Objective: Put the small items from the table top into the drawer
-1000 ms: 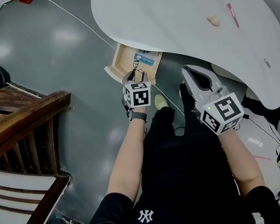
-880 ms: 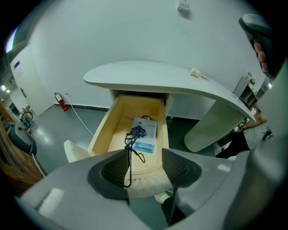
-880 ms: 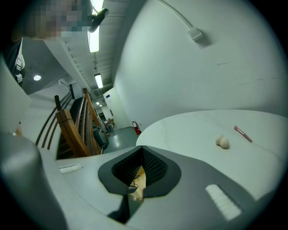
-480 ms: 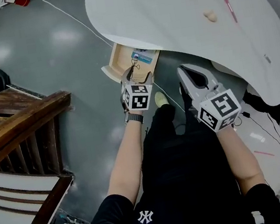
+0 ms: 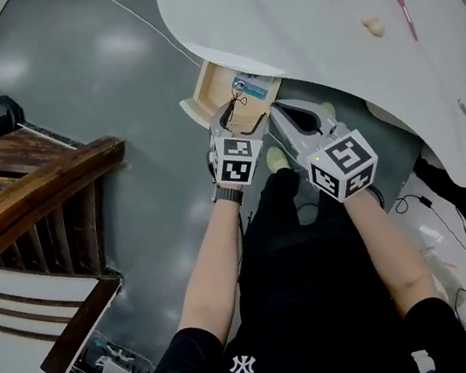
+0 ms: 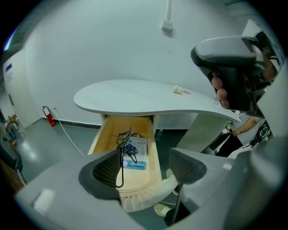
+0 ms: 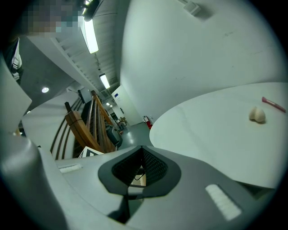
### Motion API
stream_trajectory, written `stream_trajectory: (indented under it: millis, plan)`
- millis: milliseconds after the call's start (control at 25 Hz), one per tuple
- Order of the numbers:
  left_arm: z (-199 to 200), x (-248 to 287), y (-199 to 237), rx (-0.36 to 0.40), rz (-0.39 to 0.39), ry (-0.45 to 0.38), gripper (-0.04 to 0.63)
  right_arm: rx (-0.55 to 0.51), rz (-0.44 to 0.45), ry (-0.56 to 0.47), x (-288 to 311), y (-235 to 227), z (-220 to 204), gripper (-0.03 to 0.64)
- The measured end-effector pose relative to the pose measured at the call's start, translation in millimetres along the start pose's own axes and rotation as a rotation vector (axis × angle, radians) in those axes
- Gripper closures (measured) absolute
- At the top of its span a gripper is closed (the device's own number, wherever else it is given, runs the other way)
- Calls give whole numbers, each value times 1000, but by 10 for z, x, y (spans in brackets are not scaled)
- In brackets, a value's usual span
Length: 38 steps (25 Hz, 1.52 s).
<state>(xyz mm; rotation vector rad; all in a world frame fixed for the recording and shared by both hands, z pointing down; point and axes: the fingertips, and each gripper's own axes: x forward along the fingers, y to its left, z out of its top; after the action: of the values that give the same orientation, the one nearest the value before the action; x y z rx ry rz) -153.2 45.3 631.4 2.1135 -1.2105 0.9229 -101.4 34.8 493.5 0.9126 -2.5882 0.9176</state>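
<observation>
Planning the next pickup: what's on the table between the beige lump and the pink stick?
Nothing: the white table top between the beige lump and pink stick is bare, as the right gripper view shows.

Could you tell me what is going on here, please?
A person is moving small items from the white table into the open drawer beneath. The left gripper, jaws apart, hangs over the drawer, an eyelash curler by its left jaw. The right gripper is shut and empty. A beige lump and a pink stick lie on the table.
</observation>
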Motion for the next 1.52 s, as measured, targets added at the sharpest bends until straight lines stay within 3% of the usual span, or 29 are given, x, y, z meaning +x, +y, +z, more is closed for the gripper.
stream_trajectory:
  millis: [360,920,1520]
  plan:
    - [164,-86,-44,-21,5,-45,267,-5,-2,-5,-25,-40,57,594]
    - [308,-248,-164,102,-5,-72,267,-6,11,85,561,-162,-250,594]
    - [373,-343,-101,122,-9,-98,267,-17,44,182,960,-251,-431,594]
